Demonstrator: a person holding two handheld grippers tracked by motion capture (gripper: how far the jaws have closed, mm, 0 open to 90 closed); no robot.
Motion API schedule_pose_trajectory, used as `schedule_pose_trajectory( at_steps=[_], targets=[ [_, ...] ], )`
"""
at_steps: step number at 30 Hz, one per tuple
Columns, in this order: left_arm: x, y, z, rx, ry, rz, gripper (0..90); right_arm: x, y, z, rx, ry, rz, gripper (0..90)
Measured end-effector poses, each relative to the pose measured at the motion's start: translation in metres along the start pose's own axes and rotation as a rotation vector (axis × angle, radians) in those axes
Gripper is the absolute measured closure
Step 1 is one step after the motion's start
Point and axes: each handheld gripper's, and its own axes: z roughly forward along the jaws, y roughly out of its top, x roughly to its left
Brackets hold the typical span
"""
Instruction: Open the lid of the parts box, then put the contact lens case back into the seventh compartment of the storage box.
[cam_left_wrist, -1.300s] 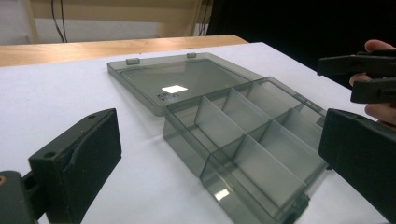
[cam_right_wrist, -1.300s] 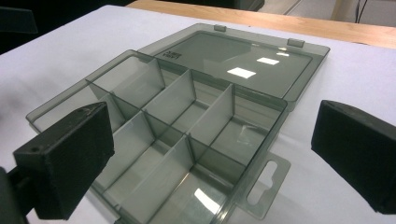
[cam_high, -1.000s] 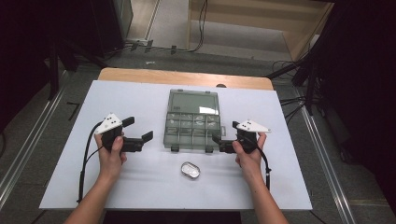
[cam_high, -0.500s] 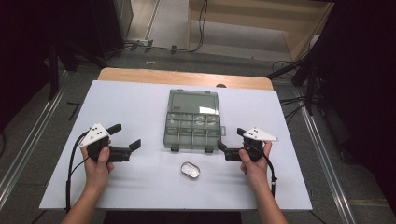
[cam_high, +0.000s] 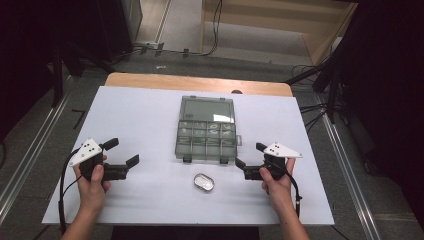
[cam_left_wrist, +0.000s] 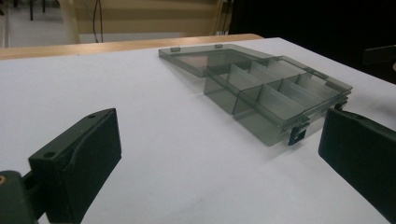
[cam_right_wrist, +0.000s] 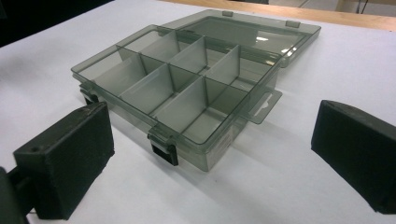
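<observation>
Both hands have drawn back and outward from the box. The left gripper (cam_high: 122, 152) and right gripper (cam_high: 248, 155) hover with jaws spread, holding nothing. Nearest lies a small oval metal tin (cam_high: 203, 182) — beyond it, mid-table, the open smoky plastic compartment box (cam_high: 207, 135), lid flat behind.

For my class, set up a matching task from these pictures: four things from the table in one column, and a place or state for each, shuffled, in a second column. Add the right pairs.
Things
1. compartment box
2. small oval tin
3. left gripper
4. right gripper

Places or states
A. held open, right of the box
B. lid laid flat open, mid-table
C. held open, left of the box
D. lying on the table in front of the box

Pairs: 1-B, 2-D, 3-C, 4-A
</observation>
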Motion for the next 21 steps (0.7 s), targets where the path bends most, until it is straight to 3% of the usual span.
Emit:
schedule_pose_trajectory(
  at_steps=[5, 21],
  targets=[
    [0.007, -0.005, -0.007, 0.006, 0.023, -0.001, 0.0, 0.001, 0.002, -0.003, -0.019, 0.007, 0.001, 0.0],
    [0.018, -0.022, -0.039, -0.001, 0.065, -0.028, 0.0, 0.015, 0.006, 0.002, 0.020, 0.074, -0.028, 0.0]
  ],
)
